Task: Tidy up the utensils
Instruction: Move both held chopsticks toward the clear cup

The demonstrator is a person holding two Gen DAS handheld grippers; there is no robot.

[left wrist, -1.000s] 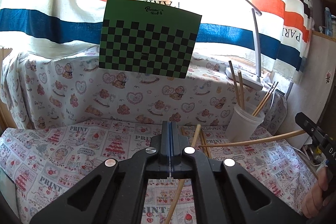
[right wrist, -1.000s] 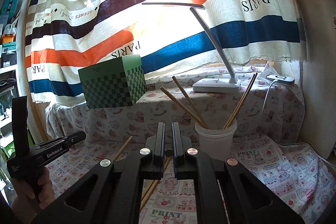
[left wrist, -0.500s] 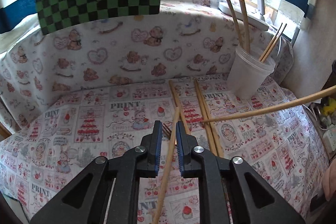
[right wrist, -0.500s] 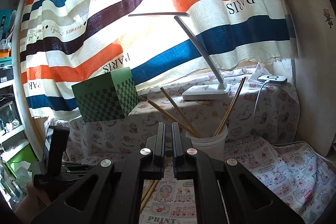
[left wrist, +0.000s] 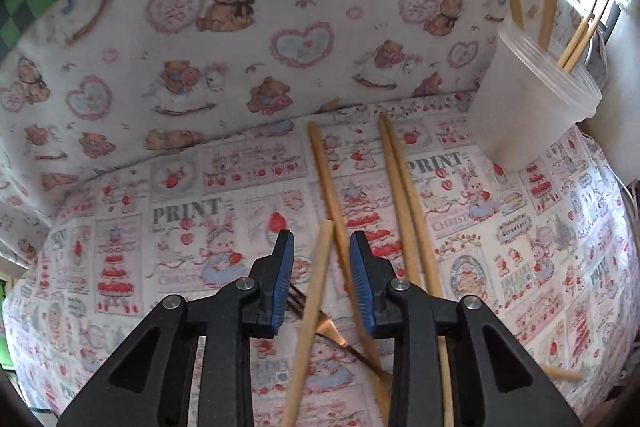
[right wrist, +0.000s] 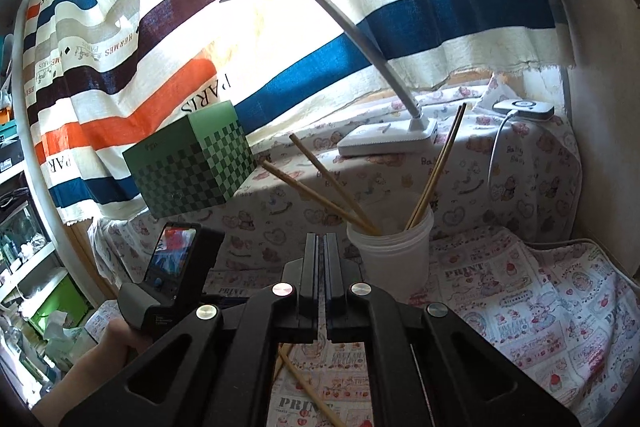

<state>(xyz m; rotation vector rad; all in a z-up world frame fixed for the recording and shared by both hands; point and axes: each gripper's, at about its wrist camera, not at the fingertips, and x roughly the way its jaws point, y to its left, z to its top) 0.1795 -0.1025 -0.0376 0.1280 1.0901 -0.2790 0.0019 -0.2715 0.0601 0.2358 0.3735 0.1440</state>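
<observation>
Several wooden chopsticks point(left wrist: 404, 203) lie on the printed tablecloth point(left wrist: 192, 211), and a metal fork point(left wrist: 332, 327) lies under them. My left gripper point(left wrist: 322, 247) is open, low over the cloth, its jaws on either side of one chopstick point(left wrist: 316, 291). A translucent plastic cup point(left wrist: 528, 107) holds several chopsticks at the right; it also shows in the right wrist view point(right wrist: 390, 255). My right gripper point(right wrist: 320, 247) is shut, with nothing seen between the fingers, raised in front of the cup. The left gripper's body point(right wrist: 172, 279) and a hand show at the lower left of that view.
A green checkered box point(right wrist: 192, 163) and a white desk lamp point(right wrist: 388, 139) stand on the raised ledge behind the cup. A striped curtain point(right wrist: 240, 27) hangs at the back. Shelves point(right wrist: 24, 267) stand at the left. A wall is at the right.
My left gripper has dropped toward the cloth and opened around a chopstick. The long chopstick at the right of the left view is gone. My right gripper has risen slightly.
</observation>
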